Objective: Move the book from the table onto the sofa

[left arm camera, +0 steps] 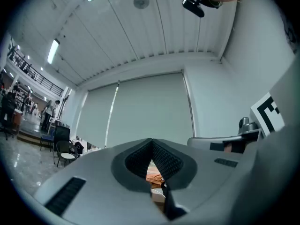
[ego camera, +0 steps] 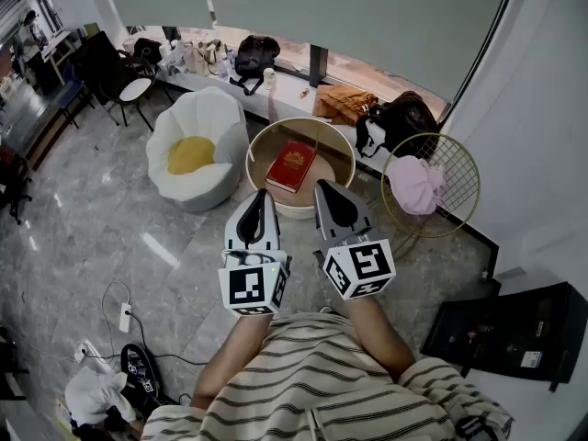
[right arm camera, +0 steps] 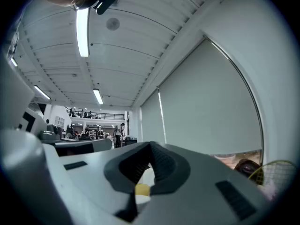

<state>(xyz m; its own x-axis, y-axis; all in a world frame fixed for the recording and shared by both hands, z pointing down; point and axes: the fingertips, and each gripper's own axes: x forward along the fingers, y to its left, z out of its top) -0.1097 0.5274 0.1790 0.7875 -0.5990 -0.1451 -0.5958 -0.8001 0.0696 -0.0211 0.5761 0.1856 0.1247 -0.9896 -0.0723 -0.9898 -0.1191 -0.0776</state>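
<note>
A red book (ego camera: 292, 165) lies flat on a small round table (ego camera: 260, 145) with a raised wooden rim, just ahead of me. To the table's left stands a white flower-shaped sofa (ego camera: 217, 118) with a yellow cushion (ego camera: 190, 154). Held side by side in front of my chest, my left gripper (ego camera: 260, 195) and right gripper (ego camera: 324, 187) point toward the table, short of the book. Both are shut with nothing between the jaws. In the left gripper view (left arm camera: 151, 150) and the right gripper view (right arm camera: 149, 150) the jaws meet, facing the window blinds.
A round gold wire table (ego camera: 448, 168) with a pink cloth (ego camera: 415, 184) stands to the right. Bags (ego camera: 404, 118) lie along the window sill. A black box (ego camera: 514, 331) sits at lower right. Cables and a power strip (ego camera: 124, 318) lie on the marble floor at lower left. Chairs (ego camera: 119, 76) stand far left.
</note>
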